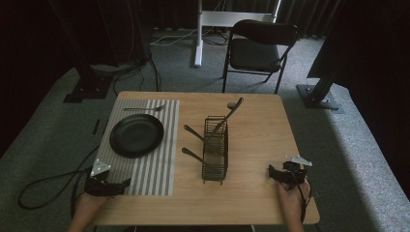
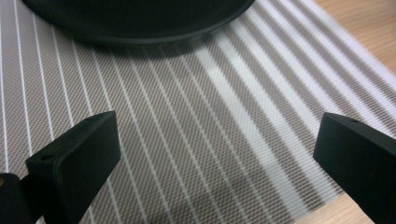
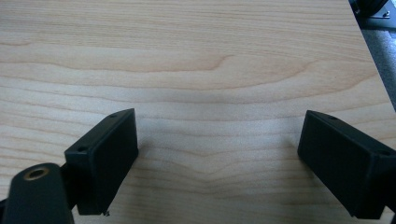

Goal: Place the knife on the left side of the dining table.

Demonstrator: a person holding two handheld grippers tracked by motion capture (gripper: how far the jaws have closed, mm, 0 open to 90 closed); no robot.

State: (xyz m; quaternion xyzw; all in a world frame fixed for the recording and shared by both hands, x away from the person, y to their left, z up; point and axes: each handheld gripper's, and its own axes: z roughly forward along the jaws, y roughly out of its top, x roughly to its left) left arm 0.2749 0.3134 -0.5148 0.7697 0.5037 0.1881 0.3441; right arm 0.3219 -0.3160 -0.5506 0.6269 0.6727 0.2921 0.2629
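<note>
A black plate point(image 1: 136, 135) sits on a grey striped placemat point(image 1: 154, 169) on the left of the wooden table point(image 1: 256, 145). A silver utensil point(image 1: 145, 109) lies at the mat's far edge. In the table's middle stands a black wire rack point(image 1: 215, 150) holding several dark-handled utensils, one of them point(image 1: 235, 108) leaning out toward the far right. My left gripper point(image 1: 123, 185) is open over the mat's near left corner; its jaws point(image 2: 218, 135) straddle the stripes, with the plate point(image 2: 140, 18) just ahead. My right gripper point(image 1: 272, 174) is open over bare wood at the near right, nothing between its jaws point(image 3: 218, 130).
Beyond the table's far edge a black folding chair point(image 1: 258, 48) stands on grey carpet. Cables point(image 1: 48, 183) trail on the floor at the left. The table's right edge point(image 3: 373, 70) runs close to the right gripper.
</note>
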